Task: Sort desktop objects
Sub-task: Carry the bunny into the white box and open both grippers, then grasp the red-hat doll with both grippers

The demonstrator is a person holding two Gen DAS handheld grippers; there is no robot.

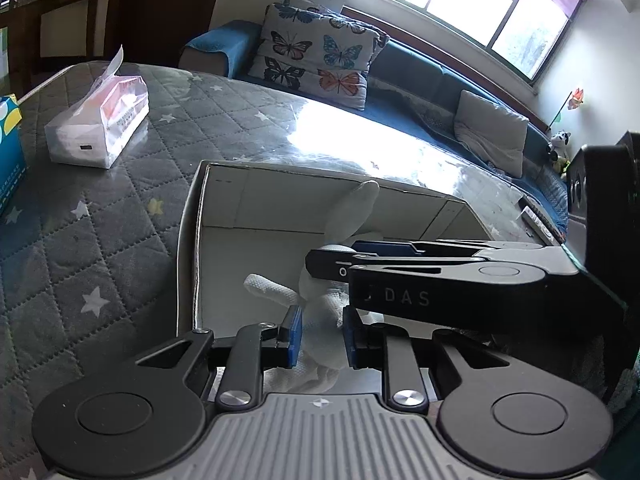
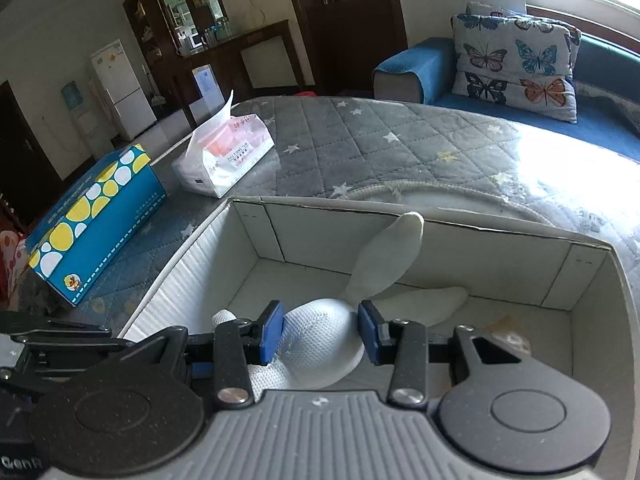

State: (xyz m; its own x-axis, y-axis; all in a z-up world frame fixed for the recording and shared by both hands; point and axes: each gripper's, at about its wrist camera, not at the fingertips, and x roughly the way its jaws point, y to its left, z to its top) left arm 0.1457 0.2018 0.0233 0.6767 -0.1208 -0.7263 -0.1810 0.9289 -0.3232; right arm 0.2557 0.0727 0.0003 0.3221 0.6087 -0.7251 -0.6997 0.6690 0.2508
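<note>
Two grippers on one white plush toy [image 2: 320, 340], both low inside the open box [image 2: 256, 240].

Left gripper [image 1: 318, 334]: blue pads part closed, toy's body between them; contact looks likely but I can't tell how firm. Toy sits straight ahead of it, on the box floor.

Right gripper [image 2: 322, 332]: pads about half open around the toy's round head; left pad touching, right pad at the edge. Long ear [image 2: 390, 256] leans on the far wall ahead.

Step in hand, my read: setting the toy down in the box. To do it well: let the body rest on the floor before opening, release one gripper at a time, open wide enough that the knit doesn't snag on the pads, lift straight up clear of the walls.

View differences:
- Left wrist: shows the right gripper crossing just ahead on the right, its fingers over the toy. Tissue pack [image 1: 98, 124] far ahead-left on the surface.
- Right wrist: shows the head, both ears, and the blue dotted carton [image 2: 96, 220] ahead-left, which the left wrist only clips at its edge.
</note>
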